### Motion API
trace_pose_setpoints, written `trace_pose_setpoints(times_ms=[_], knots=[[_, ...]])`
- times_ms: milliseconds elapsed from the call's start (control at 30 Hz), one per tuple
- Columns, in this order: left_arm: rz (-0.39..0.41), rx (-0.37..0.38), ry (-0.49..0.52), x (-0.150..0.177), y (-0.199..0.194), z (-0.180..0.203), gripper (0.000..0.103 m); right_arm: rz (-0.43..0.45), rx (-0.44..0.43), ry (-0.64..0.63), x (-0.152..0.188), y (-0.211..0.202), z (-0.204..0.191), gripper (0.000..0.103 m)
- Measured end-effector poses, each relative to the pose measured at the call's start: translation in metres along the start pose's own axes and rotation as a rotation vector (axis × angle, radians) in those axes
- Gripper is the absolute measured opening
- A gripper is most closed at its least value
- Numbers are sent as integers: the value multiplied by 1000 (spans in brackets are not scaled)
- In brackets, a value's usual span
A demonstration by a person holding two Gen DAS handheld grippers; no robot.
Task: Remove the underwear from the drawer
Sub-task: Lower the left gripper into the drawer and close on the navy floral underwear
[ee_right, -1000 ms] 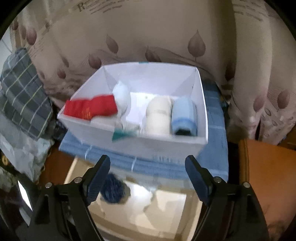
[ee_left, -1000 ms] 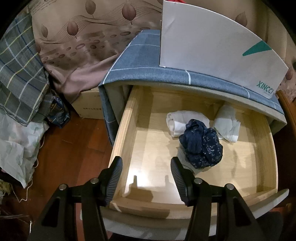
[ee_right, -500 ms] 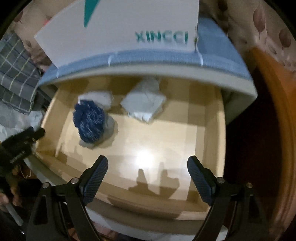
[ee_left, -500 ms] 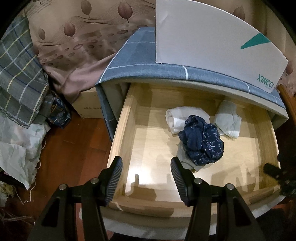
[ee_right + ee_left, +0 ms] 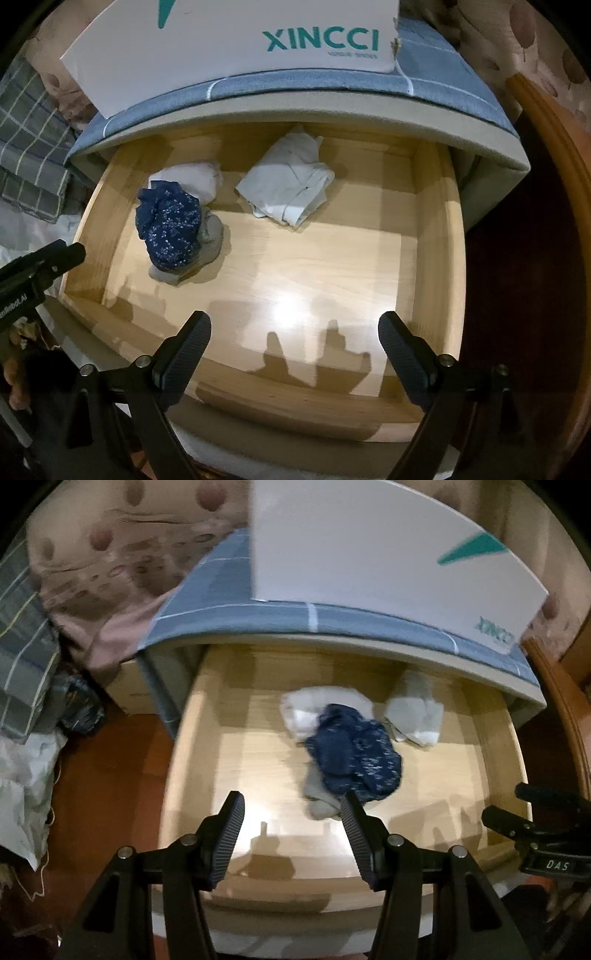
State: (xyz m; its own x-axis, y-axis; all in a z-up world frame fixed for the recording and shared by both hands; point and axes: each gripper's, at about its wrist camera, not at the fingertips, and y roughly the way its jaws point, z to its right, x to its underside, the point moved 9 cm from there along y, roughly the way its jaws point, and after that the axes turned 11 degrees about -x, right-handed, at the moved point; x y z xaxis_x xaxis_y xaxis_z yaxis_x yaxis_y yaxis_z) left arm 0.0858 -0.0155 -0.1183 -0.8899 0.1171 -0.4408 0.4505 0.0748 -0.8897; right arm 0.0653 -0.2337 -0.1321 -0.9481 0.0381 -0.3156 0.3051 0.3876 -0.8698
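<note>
drawer point(image 5: 436, 236): pulled out, wood floor mostly bare. All the clothing sits toward the back-left as right cam sees it.
white box point(image 5: 236, 48): on the blue-cloth top above the drawer, front face overhangs the back edge. Risk: a lift straight up w/ a garment could knock into it.
folded white piece point(image 5: 291, 181): flat, loose-folded, mid-back, apart from the pile. Risk: thin layers, pads may catch only the top flap & it unfolds on the way out.
navy speckled underwear point(image 5: 170, 225): bunched, lying on a grey piece point(image 5: 210, 236), touching a white roll point(image 5: 192, 177) behind it. Risk: a deep pinch drags grey or white along too.
right gripper point(image 5: 295, 347): empty, jaws wide & opening, over bare floor near the front wall. Risk: well short of any cloth; closing here grabs nothing.
left gripper point(image 5: 291, 805): empty, jaws parted partway, nothing between. Its right finger point(image 5: 354, 823) overlaps the pile's edge in view; contact, can't tell. Risk: both tools going for the navy bundle = collision, since right tool already shows at left cam's edge.
</note>
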Motion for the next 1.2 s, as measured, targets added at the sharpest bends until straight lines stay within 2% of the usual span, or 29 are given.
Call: trace_pose_setpoints(times_ms=[167,333,533,667,833,900,933,1033,1200], knots=[[-26,10,61,-10,8,31,55,16,-32,40,0,-1,4,91],[-70,46,43,-21,20,55,55,35,-52,55,0,-4,5,90],[-126,24,74,-29,44,73,55,35,-68,73,1,-2,7,90],[-206,-18,98,-27,71,71,55,30,-83,82,1,0,7,90],[-221,19,102,-28,78,66,57,25,-92,84,2,1,5,90],[-227,20,115,-26,80,63,55,20,-96,85,3,2,5,90],[-228,23,125,-24,80,62,48,19,-97,85,4,2,5,91],[-224,27,145,-20,79,59,39,15,-95,84,5,2,4,91],[-237,50,142,-10,73,48,30,15,-91,87,4,3,5,91]])
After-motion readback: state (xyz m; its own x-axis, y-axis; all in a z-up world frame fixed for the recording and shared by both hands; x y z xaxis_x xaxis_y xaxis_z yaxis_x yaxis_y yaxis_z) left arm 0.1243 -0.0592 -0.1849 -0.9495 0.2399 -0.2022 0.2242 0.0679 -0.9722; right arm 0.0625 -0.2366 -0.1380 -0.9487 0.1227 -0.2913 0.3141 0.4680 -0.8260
